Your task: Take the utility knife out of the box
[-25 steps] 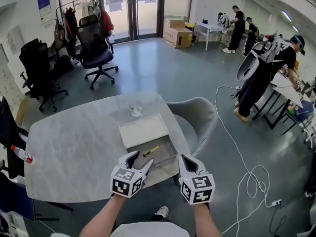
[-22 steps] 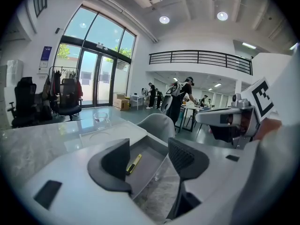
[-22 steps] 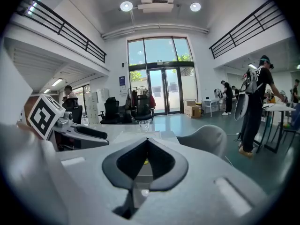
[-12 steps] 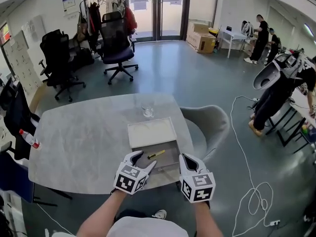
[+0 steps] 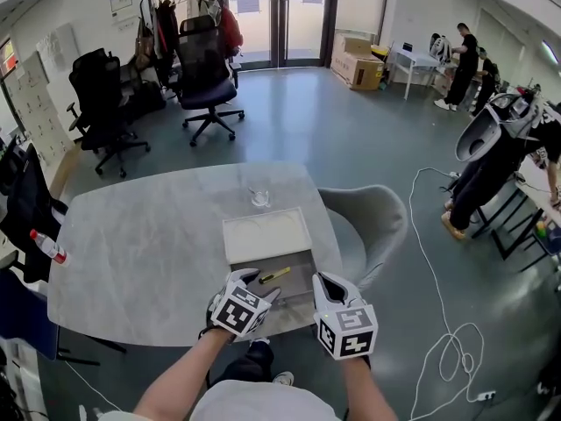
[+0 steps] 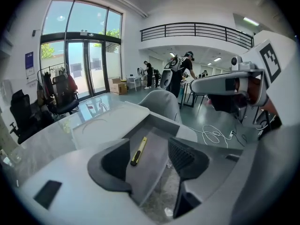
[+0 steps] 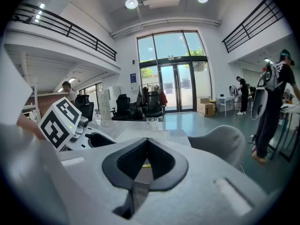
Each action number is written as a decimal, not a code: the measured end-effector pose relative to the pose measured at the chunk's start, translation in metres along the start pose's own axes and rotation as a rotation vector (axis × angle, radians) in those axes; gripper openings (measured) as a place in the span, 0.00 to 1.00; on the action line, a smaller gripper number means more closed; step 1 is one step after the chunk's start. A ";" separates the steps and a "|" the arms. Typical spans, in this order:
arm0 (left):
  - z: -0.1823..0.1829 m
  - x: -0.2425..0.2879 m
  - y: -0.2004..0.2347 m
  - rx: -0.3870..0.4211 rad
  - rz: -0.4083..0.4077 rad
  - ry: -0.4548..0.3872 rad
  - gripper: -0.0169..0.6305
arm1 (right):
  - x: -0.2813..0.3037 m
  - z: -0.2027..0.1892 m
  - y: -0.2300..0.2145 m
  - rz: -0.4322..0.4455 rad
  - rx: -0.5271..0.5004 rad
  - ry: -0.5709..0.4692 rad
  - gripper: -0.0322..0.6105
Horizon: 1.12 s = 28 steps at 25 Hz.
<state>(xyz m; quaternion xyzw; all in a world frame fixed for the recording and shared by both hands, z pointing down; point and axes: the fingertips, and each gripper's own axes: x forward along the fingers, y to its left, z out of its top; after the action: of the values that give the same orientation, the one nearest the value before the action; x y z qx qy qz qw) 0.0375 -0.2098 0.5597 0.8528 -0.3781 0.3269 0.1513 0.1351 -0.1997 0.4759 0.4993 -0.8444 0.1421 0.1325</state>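
Only the left gripper view shows the left gripper's (image 6: pixel 150 161) fingers wide apart, with the yellow utility knife (image 6: pixel 138 151) beyond them, untouched in the open box (image 6: pixel 161 124) on the worktop (image 6: pixel 44 144). The right gripper's (image 7: pixel 146 144) fingers meet, seemingly empty.

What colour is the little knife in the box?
The utility knife is yellow with a black end. It shows clearest in the left gripper view.

Bright, even daylight through the glass doors (image 5: pixel 272 16); round ceiling lights (image 7: pixel 131 3) add glare spots. Soft sheen on tabletop (image 5: pixel 140 244) and floor (image 5: pixel 333 121); shadows faint. Gripper views fisheye: bowed lines, black corners. The right gripper (image 7: pixel 147 139), close to lens, reads soft. Head view sharp, edges mildly curved.
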 end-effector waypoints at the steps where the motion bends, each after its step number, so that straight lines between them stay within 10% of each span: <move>1: -0.001 0.004 0.001 0.002 -0.005 0.008 0.38 | 0.002 -0.001 -0.002 -0.001 0.000 0.004 0.06; 28: -0.028 0.087 0.020 0.156 -0.134 0.307 0.38 | 0.087 0.004 -0.036 -0.025 0.050 0.070 0.06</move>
<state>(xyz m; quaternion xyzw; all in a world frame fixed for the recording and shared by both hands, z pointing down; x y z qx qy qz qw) 0.0535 -0.2569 0.6394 0.8253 -0.2664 0.4708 0.1618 0.1260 -0.2885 0.5077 0.5078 -0.8291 0.1789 0.1509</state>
